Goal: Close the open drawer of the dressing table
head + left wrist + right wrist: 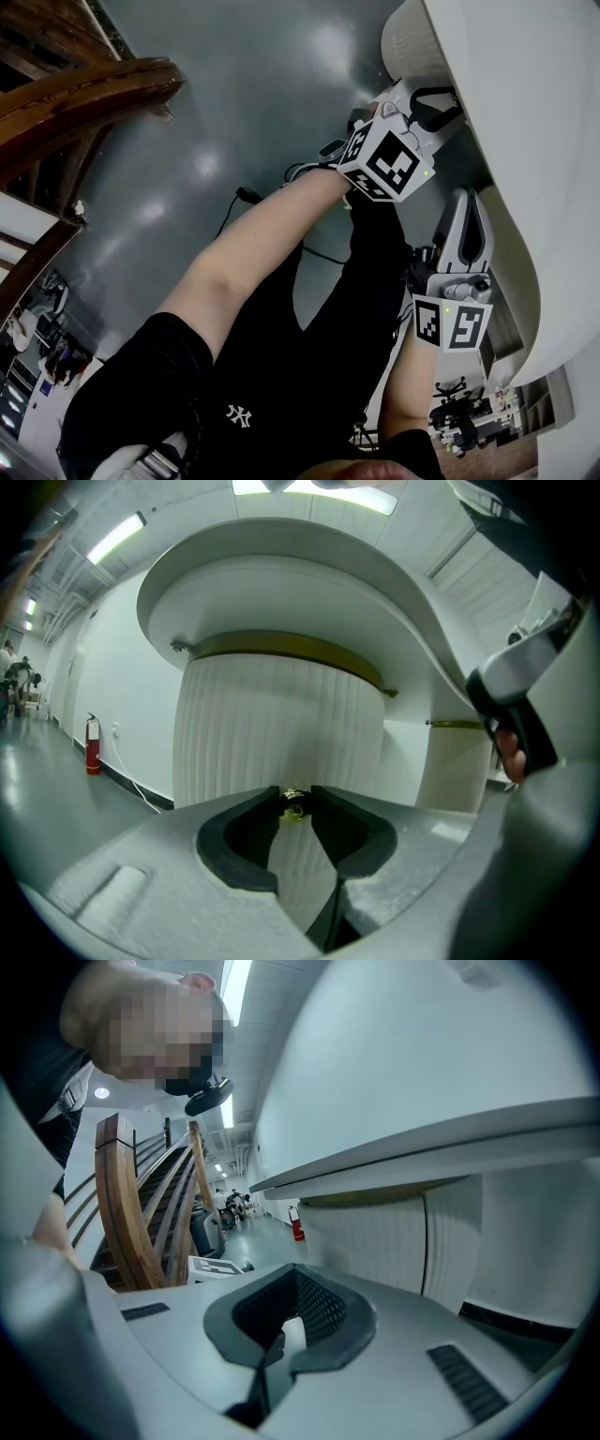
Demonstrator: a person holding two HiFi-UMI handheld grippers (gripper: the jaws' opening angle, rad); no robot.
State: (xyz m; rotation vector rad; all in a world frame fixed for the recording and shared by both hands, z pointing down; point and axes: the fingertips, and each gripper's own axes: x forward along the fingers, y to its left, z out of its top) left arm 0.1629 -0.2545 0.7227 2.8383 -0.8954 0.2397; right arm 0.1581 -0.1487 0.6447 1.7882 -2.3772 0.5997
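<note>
The white dressing table [525, 122] curves down the right of the head view, with a ribbed rounded drawer front [281, 728] under its top. A small gold knob [294, 806] sits on that ribbed front. My left gripper [295, 794] is shut on the knob, with its dark pads on either side; from above, the left gripper [422, 105] reaches up to the table's rounded end. My right gripper [466, 206] lies lower along the table's edge. In its own view the right gripper [281, 1333] is shut on nothing, under the tabletop's overhang.
A wooden staircase [66, 103] rises at the left. A black cable [234, 202] lies on the grey floor. The person's legs in black fill the lower middle. A red fire extinguisher [92, 744] stands by the far wall.
</note>
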